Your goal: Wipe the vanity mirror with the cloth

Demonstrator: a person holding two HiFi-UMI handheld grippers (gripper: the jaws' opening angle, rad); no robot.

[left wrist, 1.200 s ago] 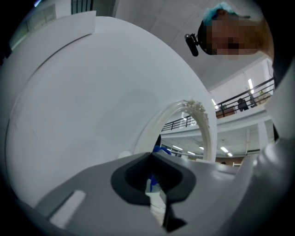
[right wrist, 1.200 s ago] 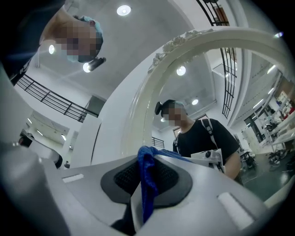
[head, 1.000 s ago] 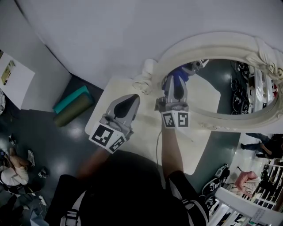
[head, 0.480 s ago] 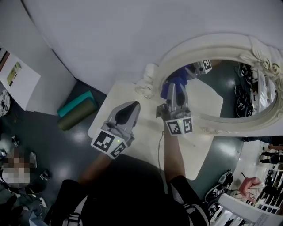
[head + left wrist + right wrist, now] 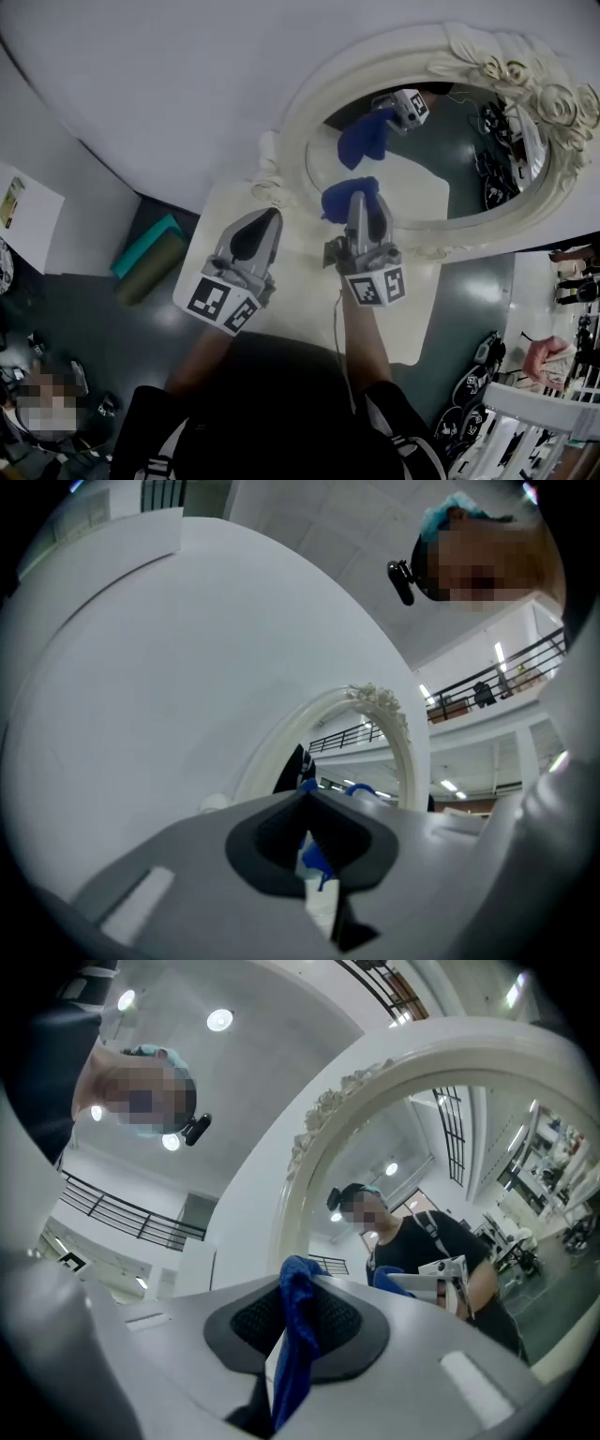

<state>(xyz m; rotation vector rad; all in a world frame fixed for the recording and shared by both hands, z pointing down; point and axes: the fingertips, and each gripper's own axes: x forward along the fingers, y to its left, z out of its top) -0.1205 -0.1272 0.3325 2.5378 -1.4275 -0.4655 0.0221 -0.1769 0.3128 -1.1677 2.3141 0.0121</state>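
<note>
An oval vanity mirror (image 5: 450, 159) in an ornate cream frame (image 5: 309, 122) stands on a cream table (image 5: 300, 291) against the white wall. My right gripper (image 5: 352, 199) is shut on a blue cloth (image 5: 349, 197), raised in front of the lower left of the glass; the cloth's reflection (image 5: 366, 136) shows in the mirror. In the right gripper view the blue cloth (image 5: 298, 1335) hangs between the jaws, with the mirror frame (image 5: 309, 1157) just ahead. My left gripper (image 5: 249, 234) hovers over the table left of the mirror, jaws closed on nothing; the left gripper view shows the frame (image 5: 375, 705) edge-on.
A white object (image 5: 267, 173) sits on the table beside the frame's left edge. Teal and olive rolled mats (image 5: 145, 253) lie on the dark floor to the left. A thin cable (image 5: 335, 319) runs across the table near the right arm.
My right gripper has lifted the blue cloth up to the lower left part of the mirror. The head view has tilted, showing more of the mirror. The left gripper has barely moved.
</note>
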